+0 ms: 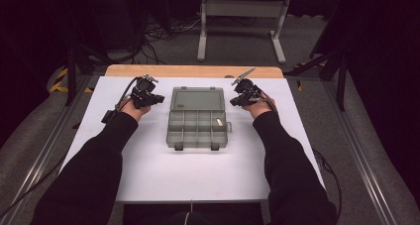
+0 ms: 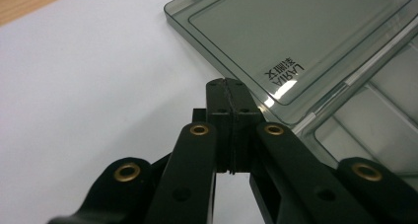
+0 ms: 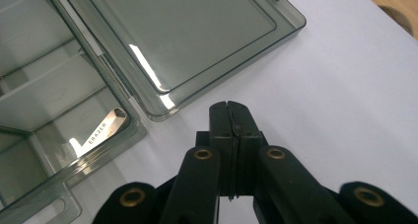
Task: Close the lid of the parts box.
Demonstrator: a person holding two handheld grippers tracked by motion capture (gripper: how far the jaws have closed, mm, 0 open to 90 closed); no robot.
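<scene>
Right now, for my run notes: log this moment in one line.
box: open, lid flat | metal piece: in a right-side compartment | left gripper: shut, empty, by lid | right gripper: shut, empty, by lid

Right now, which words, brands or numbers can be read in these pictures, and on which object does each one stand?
"LARIA", upside down in the left gripper view, with a few smaller characters beside it too unclear to read: on the open lid of the grey organiser box.
"ERAZER": on the small shiny metal piece in a compartment of the box.
No numbers or signs can be read.
</scene>
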